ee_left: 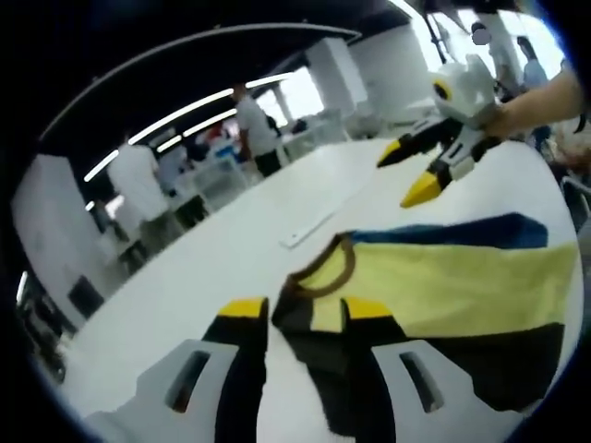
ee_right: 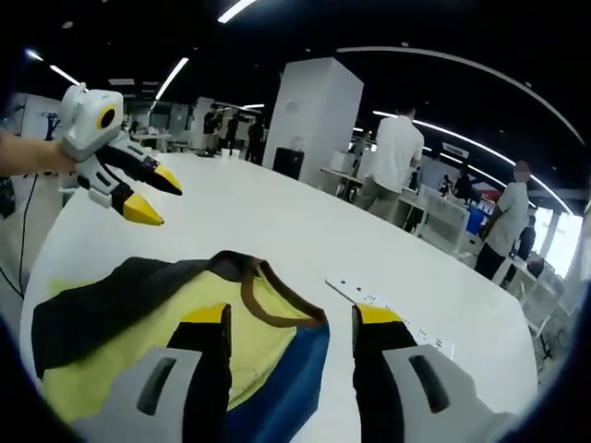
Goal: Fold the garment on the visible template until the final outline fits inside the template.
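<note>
A garment (ee_left: 443, 286) lies flat on the white table (ee_left: 240, 249): yellow body, brown collar (ee_left: 325, 277), blue panel along one side, black panel along the other. My left gripper (ee_left: 305, 309) is open, its yellow-tipped jaws framing the collar end from above. It also appears as the left gripper (ee_right: 155, 196), held in a hand, off the cloth. My right gripper (ee_right: 291, 314) is open over the collar (ee_right: 277, 295) of the garment (ee_right: 148, 341) with nothing between its jaws. From the left side, the right gripper (ee_left: 406, 173) hovers past the garment's far end.
A thin white strip (ee_left: 309, 228) with small marks lies on the table beside the collar, seen again as the strip (ee_right: 388, 309). Beyond the table's far edge, people (ee_right: 392, 157) stand at desks, and a white pillar (ee_right: 314, 115) rises behind.
</note>
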### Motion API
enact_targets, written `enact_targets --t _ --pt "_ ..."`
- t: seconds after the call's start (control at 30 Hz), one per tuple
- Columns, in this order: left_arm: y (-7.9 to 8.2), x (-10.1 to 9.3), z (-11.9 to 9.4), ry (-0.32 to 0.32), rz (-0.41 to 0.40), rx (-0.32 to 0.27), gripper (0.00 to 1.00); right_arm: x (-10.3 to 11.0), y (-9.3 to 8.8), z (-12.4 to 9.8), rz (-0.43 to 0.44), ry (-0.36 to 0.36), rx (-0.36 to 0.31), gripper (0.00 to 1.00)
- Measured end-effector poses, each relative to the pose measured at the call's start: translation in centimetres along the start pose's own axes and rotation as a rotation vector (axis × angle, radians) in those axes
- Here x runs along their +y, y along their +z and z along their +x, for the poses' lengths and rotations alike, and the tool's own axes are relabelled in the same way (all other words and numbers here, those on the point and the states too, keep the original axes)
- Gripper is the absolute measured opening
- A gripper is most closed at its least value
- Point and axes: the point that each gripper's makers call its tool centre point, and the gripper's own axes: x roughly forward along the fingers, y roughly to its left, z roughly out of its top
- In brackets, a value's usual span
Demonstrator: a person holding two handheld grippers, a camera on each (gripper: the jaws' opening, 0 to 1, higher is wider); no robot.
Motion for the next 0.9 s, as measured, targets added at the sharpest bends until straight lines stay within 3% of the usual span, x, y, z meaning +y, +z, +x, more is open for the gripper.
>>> enact_targets --t 0.27,0.9 --pt "-0.1 -0.7 -1.2 -0.004 -0.003 0.005 0.30 1.0 -0.1 -1.1 0.009 0.009 0.001 0.58" --pt "2.1 -1.7 -4.4 0.006 0.020 -0.033 0.31 2.1 1.0 -4.6 0.031 -0.005 -0.013 0.66"
